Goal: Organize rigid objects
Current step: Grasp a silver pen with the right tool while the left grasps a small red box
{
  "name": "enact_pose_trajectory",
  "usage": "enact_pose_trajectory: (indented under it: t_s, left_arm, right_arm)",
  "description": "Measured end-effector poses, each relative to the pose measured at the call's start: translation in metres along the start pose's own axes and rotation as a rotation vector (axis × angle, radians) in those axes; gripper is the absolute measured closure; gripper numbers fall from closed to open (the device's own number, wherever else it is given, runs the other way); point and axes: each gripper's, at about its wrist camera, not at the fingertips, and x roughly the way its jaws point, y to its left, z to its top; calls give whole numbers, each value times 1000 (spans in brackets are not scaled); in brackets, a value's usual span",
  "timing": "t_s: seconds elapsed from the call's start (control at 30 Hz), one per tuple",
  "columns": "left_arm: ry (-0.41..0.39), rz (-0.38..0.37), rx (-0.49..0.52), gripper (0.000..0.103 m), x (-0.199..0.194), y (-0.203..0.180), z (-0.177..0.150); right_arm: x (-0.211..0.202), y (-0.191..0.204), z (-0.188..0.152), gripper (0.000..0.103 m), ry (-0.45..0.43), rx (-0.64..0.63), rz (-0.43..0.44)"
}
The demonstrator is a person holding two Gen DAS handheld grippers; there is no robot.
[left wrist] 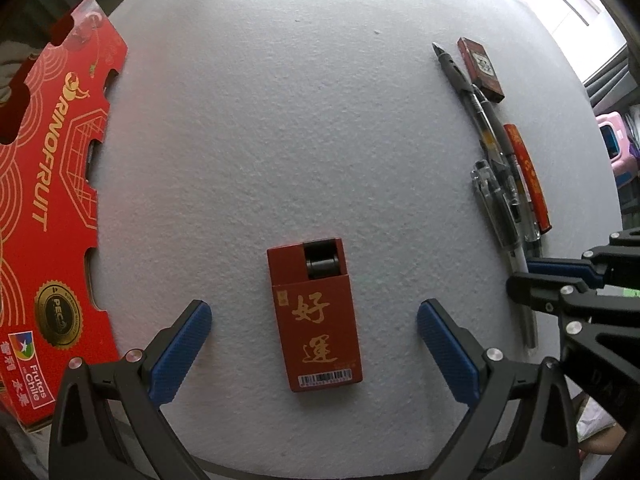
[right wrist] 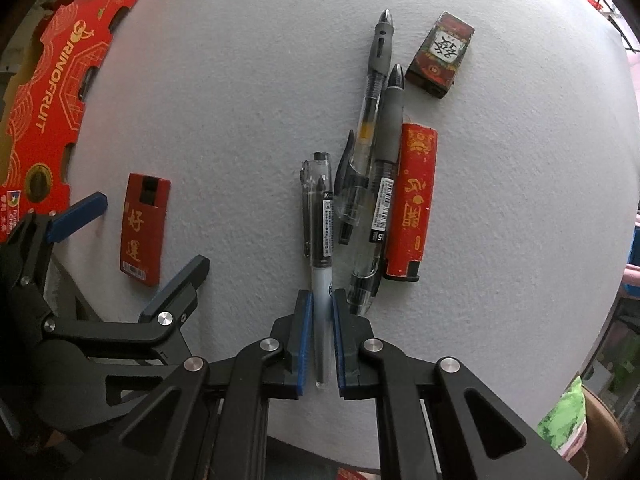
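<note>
The right gripper is clenched on the clear pen, its blue pads pressing the pen's lower barrel from both sides while the pen lies flat on the white foam surface. The pen's capped end points away from the gripper. Just beside it to the right lie two more pens, a clear one with a grey grip and a darker grey-grip pen, overlapping each other lengthwise. Touching the darker pen's right side is a long red lighter with gold characters. Further off, near the pens' tips, a small dark red box sits tilted.

The left gripper hangs released, its jaws spread wide on either side of a flat red lighter with gold characters and a barcode label; the pads stand apart from it, not touching. The lighter lies flat on the foam with its black cap end pointing away from the gripper.

At the far left edge of the surface rests a red cardboard fruit tray with cut-out notches and gold printing, well apart from the pens.
</note>
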Motion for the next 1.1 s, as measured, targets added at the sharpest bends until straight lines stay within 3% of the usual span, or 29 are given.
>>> enact_pose_trajectory:
  t_s: [0.03, 0.07, 0.13, 0.17, 0.2, 0.37, 0.73, 0.9, 1.1]
  left_arm:
    - [-2, -3, 18, 8, 1, -4, 0]
    - [-9, -8, 50, 18, 0, -9, 1]
    - [-19, -21, 126, 39, -7, -18, -1]
    - [-19, -31, 148, 58, -10, -20, -1]
    - [-13, -40, 163, 66, -12, -21, -1]
    - [71, -136, 90, 66, -19, 0, 6]
    - [25, -179, 108, 66, -58, 12, 29]
    - [23, -175, 102, 66, -50, 15, 24]
    - [35, -156, 127, 66, -51, 17, 27]
  right_arm:
    - [0, 0, 0, 92, 4, 7, 0]
    - [-1, -1, 0, 92, 9, 20, 6]
    - [-4, -4, -3, 92, 7, 46, 26]
    - [-7, -6, -5, 92, 1, 57, 36]
    - [-10, -8, -7, 92, -4, 66, 42]
    - [-26, -23, -18, 92, -32, 164, 89]
    - [-50, -50, -44, 92, -75, 330, 200]
    - [-50, -45, -41, 92, -65, 324, 171]
    - [-5, -34, -24, 92, 32, 287, 58]
